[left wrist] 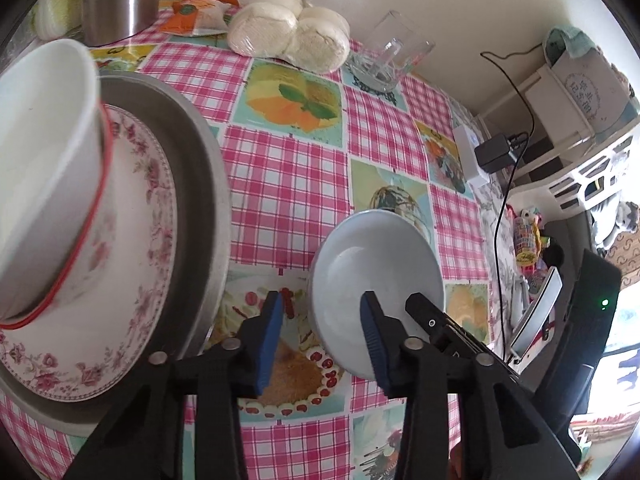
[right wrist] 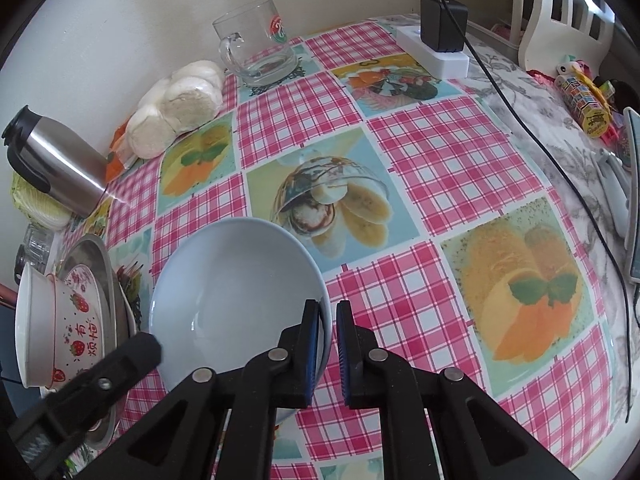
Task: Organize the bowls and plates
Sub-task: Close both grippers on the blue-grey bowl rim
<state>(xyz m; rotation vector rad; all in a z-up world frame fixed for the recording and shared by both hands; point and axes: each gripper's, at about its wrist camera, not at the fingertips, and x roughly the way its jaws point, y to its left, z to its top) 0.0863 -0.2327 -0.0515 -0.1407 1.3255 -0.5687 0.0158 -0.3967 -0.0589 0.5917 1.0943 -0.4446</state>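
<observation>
Pale blue bowl (right wrist: 236,300), smooth and empty, rim clenched in right gripper (right wrist: 329,320) jaws; left gripper (left wrist: 322,312) jaws released just beside it.

You see a glossy glazed bowl (right wrist: 236,296), a brushed-metal flask (right wrist: 56,162), a clear glass mug (right wrist: 256,46) and a smooth, shiny plastic tablecloth (right wrist: 440,152).

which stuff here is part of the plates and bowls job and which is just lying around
Job: pale blue bowl, strawberry bowl, floral plate, metal tray, right hand-held gripper clamped on the blue bowl's rim.

Lying about: glass mug, buns, steel flask, charger.
</observation>
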